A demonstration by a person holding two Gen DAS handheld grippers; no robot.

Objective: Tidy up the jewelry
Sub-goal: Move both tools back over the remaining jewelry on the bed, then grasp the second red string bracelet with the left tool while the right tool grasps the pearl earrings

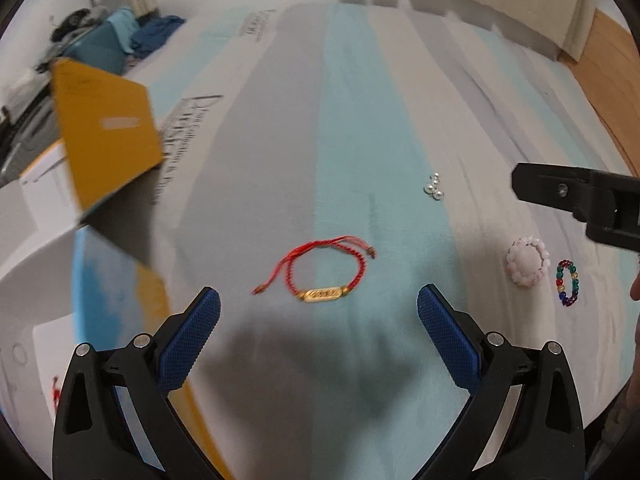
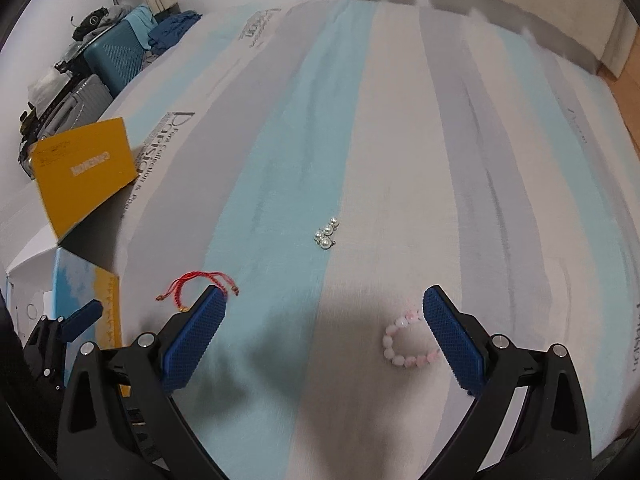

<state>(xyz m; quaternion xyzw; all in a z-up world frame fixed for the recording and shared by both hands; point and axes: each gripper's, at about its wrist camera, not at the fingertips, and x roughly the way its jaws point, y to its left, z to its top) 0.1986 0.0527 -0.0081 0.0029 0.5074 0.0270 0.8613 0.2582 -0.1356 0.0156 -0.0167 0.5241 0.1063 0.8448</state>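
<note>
A red cord bracelet with a gold plate (image 1: pixel 322 276) lies on the striped bedsheet just ahead of my open, empty left gripper (image 1: pixel 318 310). It also shows in the right wrist view (image 2: pixel 192 286), partly behind my left finger. A pink bead bracelet (image 1: pixel 526 262) (image 2: pixel 404 344) lies between the fingers of my open, empty right gripper (image 2: pixel 324 312), close to the right finger. A multicoloured bead bracelet (image 1: pixel 567 283) lies beside the pink one. A small cluster of pearls (image 1: pixel 434 187) (image 2: pixel 326 234) lies farther up the sheet. The right gripper (image 1: pixel 580 200) shows at the right edge of the left wrist view.
An open box with a yellow lid (image 1: pixel 102 132) (image 2: pixel 82 172) stands at the left bed edge, its white base (image 1: pixel 32 260) below. Suitcases and clothes (image 2: pixel 112 52) are piled at the far left. Wooden floor (image 1: pixel 608 80) lies beyond the right bed edge.
</note>
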